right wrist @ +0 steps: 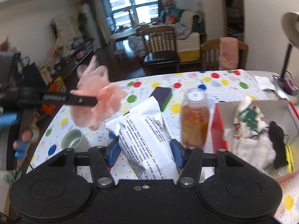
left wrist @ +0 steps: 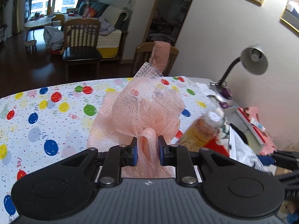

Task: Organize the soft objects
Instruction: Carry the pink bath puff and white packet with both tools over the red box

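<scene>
**Both hand-held grippers carry soft goods above the balloon-print table**

The white plastic pouch (right wrist: 147,140) in the right hand-held gripper (right wrist: 145,154) bears rows of small black print, too fine and blurred to read. No brand shows on the clear bottle of orange liquid (right wrist: 195,120) standing just right of that gripper's fingers.

Ahead of the pouch lies a purple-and-green sponge block (right wrist: 162,96); a pale green cup (right wrist: 74,140) sits to the left, and a red-sided open cardboard box (right wrist: 261,110) holding patterned and fluffy fabric stands to the right, past the bottle. A grey gooseneck desk lamp (left wrist: 252,59) stands far right on the table (left wrist: 37,112).

The right hand-held gripper's blue pads press the pouch at a middling width. The left hand-held gripper (left wrist: 148,150) is narrow, pinching the gathered neck of a peach mesh bath pouf (left wrist: 147,108), which is raised off the table directly ahead of its fingers.
</scene>
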`<state>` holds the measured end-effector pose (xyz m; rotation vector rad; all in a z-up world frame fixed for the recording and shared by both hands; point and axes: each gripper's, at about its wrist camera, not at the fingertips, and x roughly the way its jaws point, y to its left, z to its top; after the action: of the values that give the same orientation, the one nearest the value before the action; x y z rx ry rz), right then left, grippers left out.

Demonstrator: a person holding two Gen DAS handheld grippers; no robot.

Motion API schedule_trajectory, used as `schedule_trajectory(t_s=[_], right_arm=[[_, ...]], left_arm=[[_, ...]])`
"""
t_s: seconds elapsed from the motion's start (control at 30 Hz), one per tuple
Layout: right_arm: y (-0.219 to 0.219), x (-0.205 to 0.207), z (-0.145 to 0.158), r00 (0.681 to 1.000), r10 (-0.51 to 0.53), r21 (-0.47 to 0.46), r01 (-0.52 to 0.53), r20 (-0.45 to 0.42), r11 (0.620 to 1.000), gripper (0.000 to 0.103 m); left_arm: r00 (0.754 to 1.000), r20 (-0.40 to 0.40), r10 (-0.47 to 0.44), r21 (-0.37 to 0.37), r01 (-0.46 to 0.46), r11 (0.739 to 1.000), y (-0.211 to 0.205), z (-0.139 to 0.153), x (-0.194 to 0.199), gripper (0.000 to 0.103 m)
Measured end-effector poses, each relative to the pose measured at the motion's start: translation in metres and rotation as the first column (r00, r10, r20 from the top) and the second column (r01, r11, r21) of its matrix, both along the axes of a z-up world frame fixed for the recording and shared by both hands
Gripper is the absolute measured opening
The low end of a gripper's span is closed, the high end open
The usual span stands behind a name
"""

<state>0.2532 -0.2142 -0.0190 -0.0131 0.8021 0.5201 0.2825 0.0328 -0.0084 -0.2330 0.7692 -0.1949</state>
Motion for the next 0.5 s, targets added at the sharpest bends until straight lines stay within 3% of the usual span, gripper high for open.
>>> schedule_trajectory(t_s=[0.5], right_arm=[[-0.081,0.014,0.018,0.988,-0.152,0.014,0.152,0.039,0.988,0.057]], left_arm=[[0.990,0.017,-0.140,-0.032,0.141,0.990,-0.090,0.026,-0.019,0.020]])
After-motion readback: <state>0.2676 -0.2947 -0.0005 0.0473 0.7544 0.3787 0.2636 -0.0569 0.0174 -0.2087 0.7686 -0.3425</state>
